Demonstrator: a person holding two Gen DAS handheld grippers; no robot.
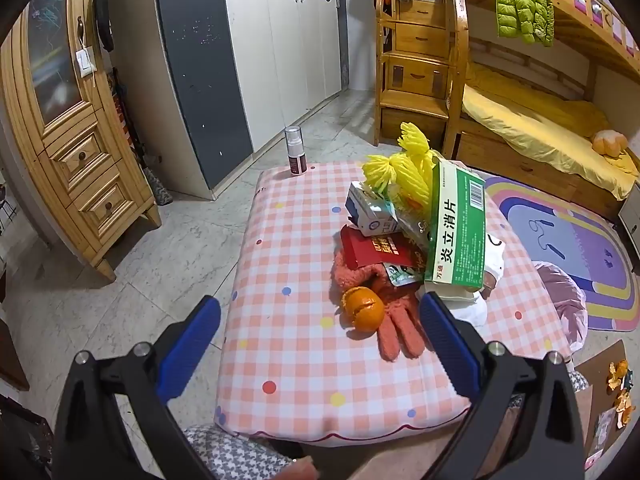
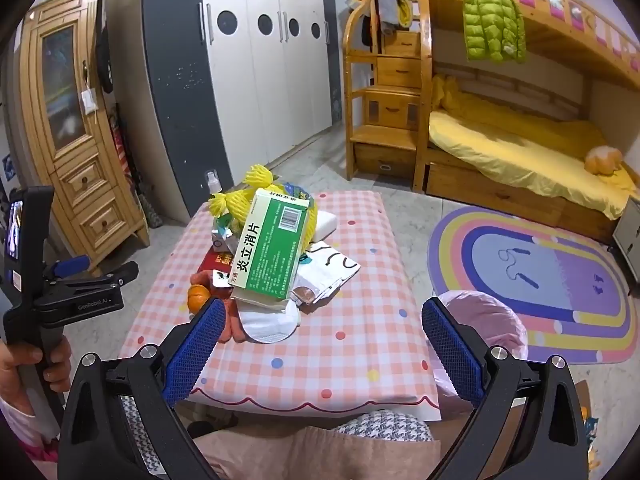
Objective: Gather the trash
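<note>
A pile of trash sits on a pink checked table. On top leans a green medicine box, with yellow foam fruit netting behind it. An orange peel lies on a pink fuzzy glove, beside a red packet, a small carton and white wrappers. My left gripper is open and empty, near the peel. My right gripper is open and empty, in front of the pile.
A spray bottle stands at the table's far corner. A pink-lined bin stands right of the table. Orange peels lie on cardboard on the floor. A rainbow rug, bunk bed and wardrobes surround the table.
</note>
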